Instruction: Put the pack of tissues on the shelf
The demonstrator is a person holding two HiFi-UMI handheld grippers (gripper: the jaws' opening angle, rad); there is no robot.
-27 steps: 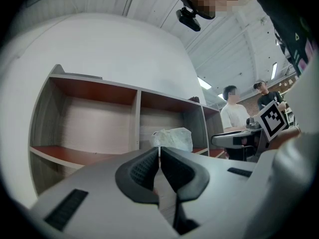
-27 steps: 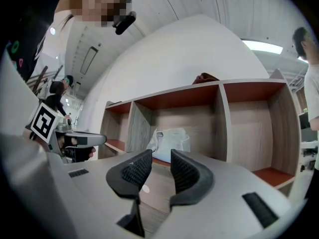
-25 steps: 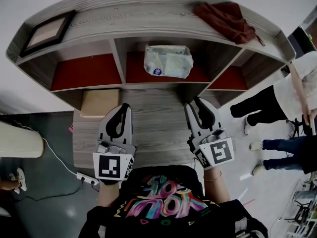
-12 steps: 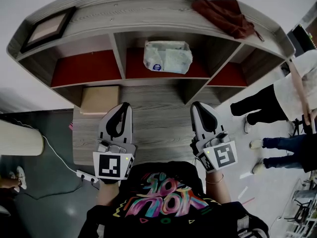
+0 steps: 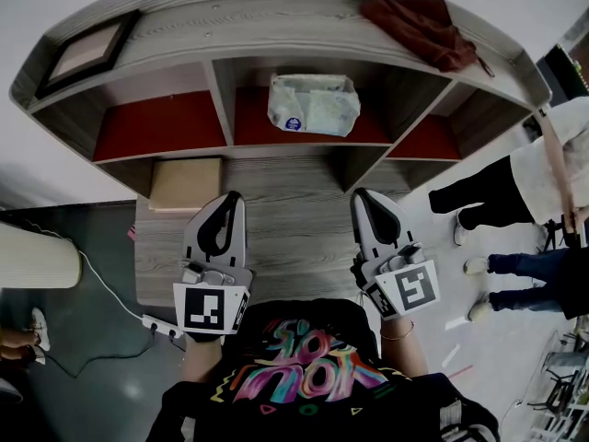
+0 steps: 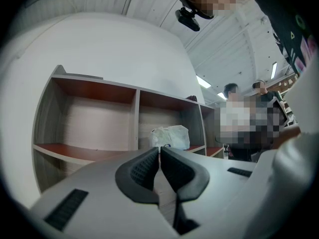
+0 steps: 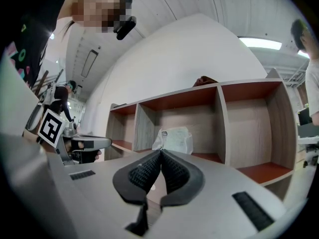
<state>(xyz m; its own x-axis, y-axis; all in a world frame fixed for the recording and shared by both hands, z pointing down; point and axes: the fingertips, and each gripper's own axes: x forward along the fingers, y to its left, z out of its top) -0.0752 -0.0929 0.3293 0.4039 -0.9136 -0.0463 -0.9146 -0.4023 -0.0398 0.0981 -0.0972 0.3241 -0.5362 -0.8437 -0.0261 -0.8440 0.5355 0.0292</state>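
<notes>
The pack of tissues, a crinkly white plastic pack with a blue mark, lies in the middle compartment of the wooden shelf, on its red floor. It shows in the left gripper view and the right gripper view, well beyond both sets of jaws. My left gripper is shut and holds nothing. My right gripper has just been closing and is shut, with nothing between its pads. Both point level at the shelf from over the wooden table.
A framed picture and a dark red cloth lie on the shelf's top. A cardboard box sits under the left compartment. People stand at the right. A power strip lies on the floor at the left.
The right gripper's jaws have closed from wide open to shut and it has shifted slightly. The left gripper and the tissue pack have stayed put.
</notes>
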